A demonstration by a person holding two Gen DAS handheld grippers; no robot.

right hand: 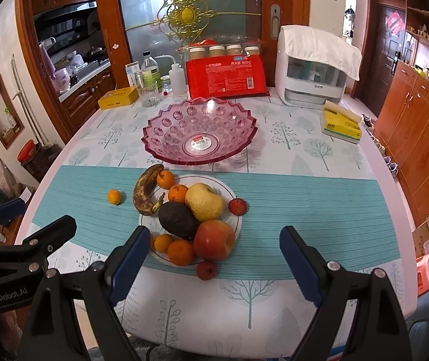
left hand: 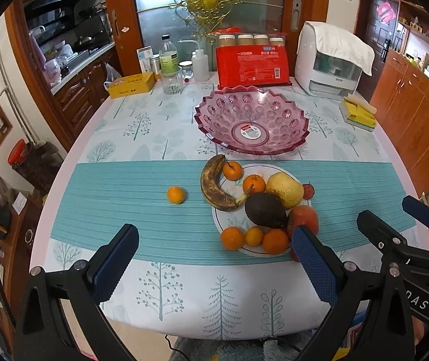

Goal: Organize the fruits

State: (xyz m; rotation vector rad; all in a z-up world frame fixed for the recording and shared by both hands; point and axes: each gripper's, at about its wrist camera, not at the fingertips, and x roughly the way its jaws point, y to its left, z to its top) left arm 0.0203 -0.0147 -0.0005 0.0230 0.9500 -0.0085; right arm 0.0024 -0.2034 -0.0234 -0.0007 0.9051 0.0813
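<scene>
Left gripper [left hand: 214, 258] released, right gripper [right hand: 214, 261] released — both empty, above table edge. Fruit heaped on plate [right hand: 234, 210]; one orange [right hand: 114, 196] apart — pink bowl [right hand: 199, 131] behind.

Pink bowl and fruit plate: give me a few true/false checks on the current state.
1. The pink bowl holds no fruit. True.
2. Both hand-held grippers are shut on fruit. False: the left hand-held gripper and right hand-held gripper are open and hold nothing.
3. One small orange lies off the white plate, on the teal mat. True.
4. The banana is bright yellow. False: it is mostly brown.
5. The avocado lies on the plate beside the red apple. True.
</scene>
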